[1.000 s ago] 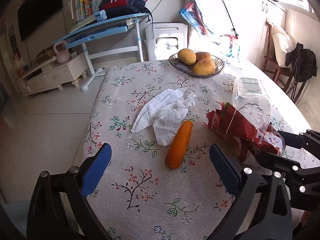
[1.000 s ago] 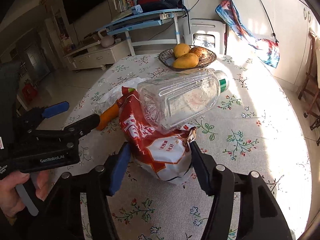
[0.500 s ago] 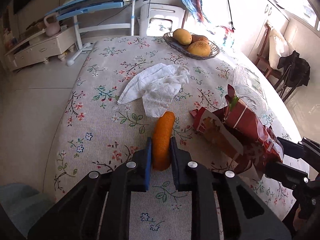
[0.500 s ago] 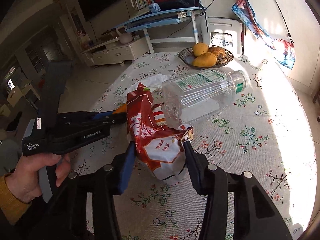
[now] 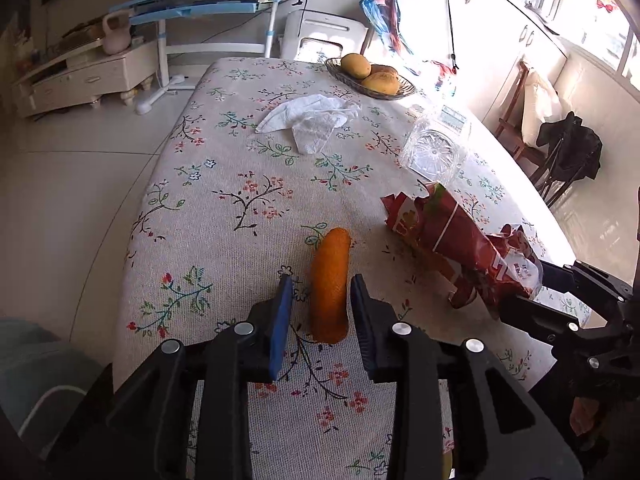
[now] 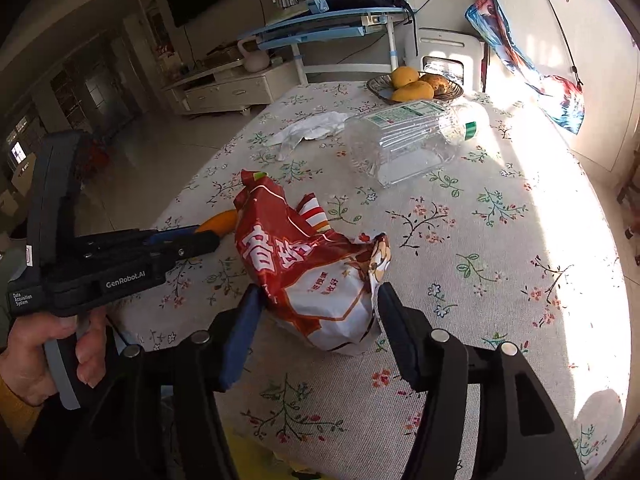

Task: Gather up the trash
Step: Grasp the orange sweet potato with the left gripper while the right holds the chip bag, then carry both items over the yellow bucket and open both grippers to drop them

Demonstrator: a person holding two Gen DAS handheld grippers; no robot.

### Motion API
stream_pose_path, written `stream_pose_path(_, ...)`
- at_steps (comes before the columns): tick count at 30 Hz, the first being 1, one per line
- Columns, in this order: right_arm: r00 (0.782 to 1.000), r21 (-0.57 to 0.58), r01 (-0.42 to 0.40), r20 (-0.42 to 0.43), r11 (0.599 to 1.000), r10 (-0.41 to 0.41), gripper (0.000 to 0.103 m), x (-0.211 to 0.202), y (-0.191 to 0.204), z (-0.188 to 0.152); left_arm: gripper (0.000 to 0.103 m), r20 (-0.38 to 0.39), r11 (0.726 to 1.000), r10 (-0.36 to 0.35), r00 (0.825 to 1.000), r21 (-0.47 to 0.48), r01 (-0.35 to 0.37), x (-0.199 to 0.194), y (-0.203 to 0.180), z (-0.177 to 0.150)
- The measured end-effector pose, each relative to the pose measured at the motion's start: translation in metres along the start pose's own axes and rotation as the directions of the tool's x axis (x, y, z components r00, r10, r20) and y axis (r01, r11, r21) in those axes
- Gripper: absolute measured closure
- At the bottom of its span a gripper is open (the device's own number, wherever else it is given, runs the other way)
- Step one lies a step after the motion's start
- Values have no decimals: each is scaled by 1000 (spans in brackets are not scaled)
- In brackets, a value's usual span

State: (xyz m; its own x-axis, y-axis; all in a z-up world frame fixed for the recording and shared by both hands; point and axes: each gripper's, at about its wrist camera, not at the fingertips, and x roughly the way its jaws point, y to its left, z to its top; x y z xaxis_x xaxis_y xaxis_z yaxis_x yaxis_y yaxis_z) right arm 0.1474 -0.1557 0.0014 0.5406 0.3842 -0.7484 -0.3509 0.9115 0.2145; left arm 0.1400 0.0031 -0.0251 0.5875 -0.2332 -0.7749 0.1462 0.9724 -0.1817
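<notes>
An orange peel-like piece [image 5: 330, 284] lies on the floral tablecloth between the jaws of my left gripper [image 5: 320, 300]; the jaws stand slightly apart from it with small gaps. My right gripper [image 6: 316, 308] is shut on a red and white snack bag [image 6: 308, 268], which also shows in the left wrist view [image 5: 460, 244]. A clear plastic bottle [image 6: 408, 140] lies on its side further back. A crumpled white tissue [image 5: 308, 120] lies near the middle of the table.
A wire basket of mangoes [image 5: 370, 76] stands at the table's far end. The table's left edge [image 5: 136, 240] drops to a tiled floor. A chair with a dark garment [image 5: 568, 152] stands to the right. A blue desk [image 5: 208, 0] is behind.
My left gripper closed on the orange piece, pulled it back toward the near edge, then opened a little. My right gripper drew the snack bag back, away from the bottle.
</notes>
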Motion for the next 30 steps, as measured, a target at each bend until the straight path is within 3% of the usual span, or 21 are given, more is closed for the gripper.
stream_pose_path(3, 1000, 18, 1, -2, 1000, -1, 41, 8, 3, -1, 57, 31, 999, 38, 999, 26, -39, -1, -3, -3)
stream_pose_path(5, 1000, 8, 13, 19, 1000, -13, 49, 8, 5, -1, 57, 44, 999, 39, 998, 31, -41, -2, -4, -4)
stream_pose_path(7, 999, 11, 13, 34, 1000, -13, 58, 5, 7, -2, 65, 51, 999, 33, 998, 33, -34, -4, -2, -6)
stream_pose_path(8, 999, 15, 12, 41, 1000, -13, 59, 3, 7, -3, 83, 46, 1000, 13, 999, 26, -14, -5, 0, -6)
stream_pose_path(9, 999, 15, 15, 51, 1000, -16, 60, 0, 8, -4, 87, 39, 1000, -7, 999, 15, 6, -5, 2, -7)
stream_pose_path(24, 990, 20, -16, 143, 1000, 13, 60, -46, 30, -38, 88, 183, 997, -80, 980, 7, 80, -55, 3, -16)
stream_pose_path(30, 995, -45, -28, 95, 999, 32, 59, -65, 52, -68, 88, 199, 995, -92, 976, -7, 95, -73, -1, -36)
